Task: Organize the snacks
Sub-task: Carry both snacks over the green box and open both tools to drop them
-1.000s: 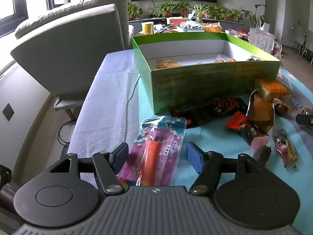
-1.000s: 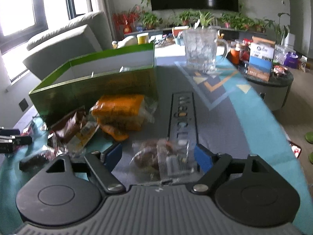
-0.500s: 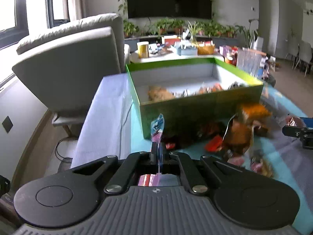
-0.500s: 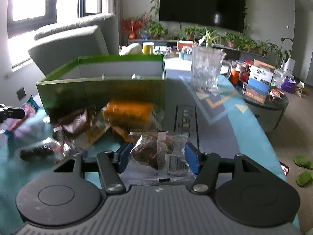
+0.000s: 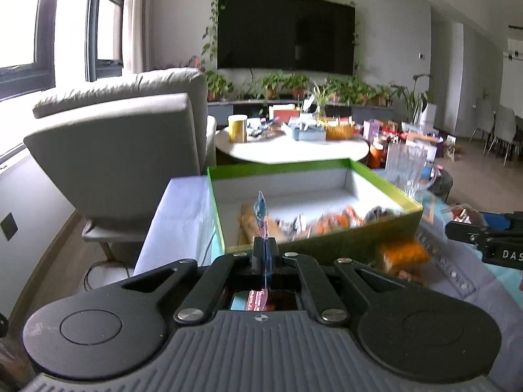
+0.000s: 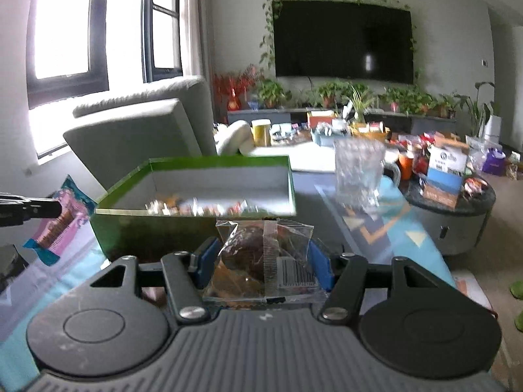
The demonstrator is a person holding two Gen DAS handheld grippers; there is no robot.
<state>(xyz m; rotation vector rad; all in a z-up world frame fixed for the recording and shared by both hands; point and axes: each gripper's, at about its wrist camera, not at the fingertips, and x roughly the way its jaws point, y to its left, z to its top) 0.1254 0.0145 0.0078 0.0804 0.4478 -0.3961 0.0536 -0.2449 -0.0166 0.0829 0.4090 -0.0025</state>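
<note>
My left gripper (image 5: 264, 248) is shut on a pink and blue snack packet (image 5: 261, 210), held edge-on above the table just before the green box (image 5: 313, 248). The right wrist view shows that same packet (image 6: 62, 219) hanging flat from the left gripper's fingers (image 6: 39, 209), left of the green box (image 6: 157, 232). My right gripper (image 6: 263, 263) is shut on a clear-wrapped brown cake (image 6: 258, 261), raised in front of the box's near wall. Several snacks lie inside the box. The right gripper's fingers (image 5: 474, 232) show at the right edge of the left wrist view.
A glass mug (image 6: 359, 170) stands right of the box. Loose orange snacks (image 5: 405, 251) lie on the blue table mat near the box's right corner. A grey armchair (image 5: 124, 150) stands to the left, a round cluttered table (image 5: 294, 147) behind the box, a small dark side table (image 6: 457, 215) at right.
Both grippers closed on their snacks, the left on the pink packet and the right on the wrapped cake, and lifted them off the table; the views now sit higher, showing inside the box.
</note>
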